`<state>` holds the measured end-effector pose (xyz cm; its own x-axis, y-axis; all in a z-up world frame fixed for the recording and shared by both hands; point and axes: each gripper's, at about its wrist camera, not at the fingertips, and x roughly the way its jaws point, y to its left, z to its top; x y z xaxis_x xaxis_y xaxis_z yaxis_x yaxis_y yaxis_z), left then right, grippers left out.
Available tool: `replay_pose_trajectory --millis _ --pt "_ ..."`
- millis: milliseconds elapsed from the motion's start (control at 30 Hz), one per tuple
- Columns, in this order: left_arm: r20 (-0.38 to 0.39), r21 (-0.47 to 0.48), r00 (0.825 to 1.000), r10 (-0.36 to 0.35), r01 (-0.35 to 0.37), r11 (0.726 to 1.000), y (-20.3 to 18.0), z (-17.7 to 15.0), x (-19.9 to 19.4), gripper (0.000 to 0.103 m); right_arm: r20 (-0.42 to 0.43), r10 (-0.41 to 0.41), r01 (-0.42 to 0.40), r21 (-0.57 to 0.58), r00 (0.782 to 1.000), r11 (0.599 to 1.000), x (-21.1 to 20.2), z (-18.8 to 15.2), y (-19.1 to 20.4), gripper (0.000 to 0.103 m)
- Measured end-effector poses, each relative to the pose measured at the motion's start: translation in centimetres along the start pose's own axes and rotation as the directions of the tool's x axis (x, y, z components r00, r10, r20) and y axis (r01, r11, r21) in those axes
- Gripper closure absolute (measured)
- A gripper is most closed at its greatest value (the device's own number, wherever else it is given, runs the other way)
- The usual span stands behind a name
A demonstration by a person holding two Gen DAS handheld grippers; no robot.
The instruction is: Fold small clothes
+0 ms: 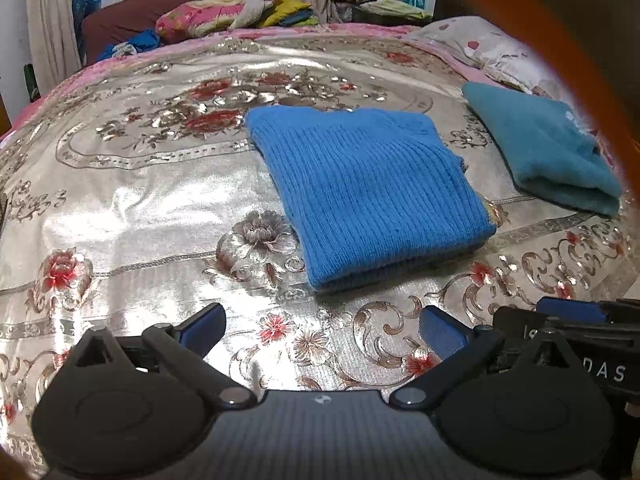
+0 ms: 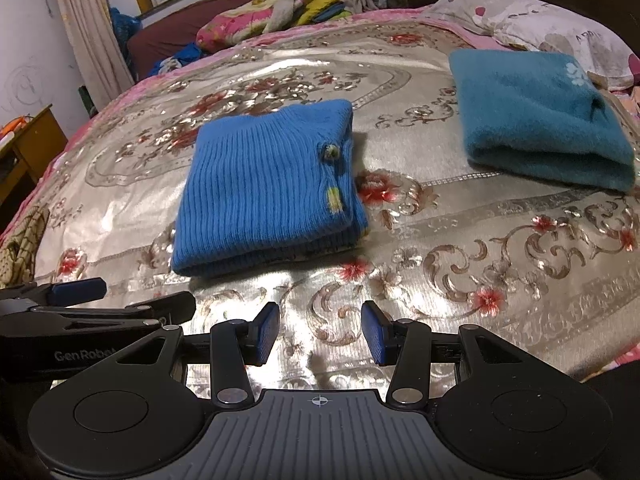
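From the left wrist, our left tool (image 1: 320, 328) hangs released and empty; the folded blue sweater (image 1: 368, 192) lies just beyond on the bed (image 1: 140, 200). From the right wrist, our right tool (image 2: 320, 330) gapes empty too; the sweater looks soft, light, best pinched at its near folded edge.

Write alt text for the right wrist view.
A folded bright blue ribbed knit sweater lies on a shiny floral bedspread, a folded teal fleecy garment apart to its right. The empty right gripper hovers open in front.
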<state>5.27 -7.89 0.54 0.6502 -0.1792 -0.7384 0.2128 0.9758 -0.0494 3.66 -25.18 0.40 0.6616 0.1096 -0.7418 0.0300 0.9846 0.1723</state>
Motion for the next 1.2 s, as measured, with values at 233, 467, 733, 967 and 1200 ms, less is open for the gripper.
replay_pose_trajectory --millis 233,467,733,967,1200 --pt "-0.017 0.020 0.999 0.028 -0.028 0.999 -0.1 -0.8 0.3 0.000 0.002 0.001 -0.001 0.015 1.000 1.000 -0.2 -0.8 0.0 0.057" --pt "-0.030 0.060 0.996 0.082 -0.080 0.995 -0.7 -1.2 0.6 0.000 -0.014 0.002 -0.002 0.025 1.000 1.000 0.2 -1.6 -0.1 0.057" --pt "-0.050 0.104 0.994 0.100 -0.094 0.990 -1.4 -1.7 0.9 0.000 -0.025 0.005 -0.004 0.039 1.000 0.999 0.5 -2.1 -0.3 0.057" --pt "-0.046 0.097 0.994 0.101 -0.096 0.991 -1.4 -1.7 0.7 0.000 -0.031 0.002 -0.001 0.048 1.000 0.999 0.6 -2.4 -0.5 0.057" --pt "-0.050 0.092 0.994 0.099 -0.094 0.991 -1.4 -1.7 0.7 0.000 -0.031 0.006 -0.004 0.054 0.999 0.999 0.6 -2.5 -0.6 0.057"
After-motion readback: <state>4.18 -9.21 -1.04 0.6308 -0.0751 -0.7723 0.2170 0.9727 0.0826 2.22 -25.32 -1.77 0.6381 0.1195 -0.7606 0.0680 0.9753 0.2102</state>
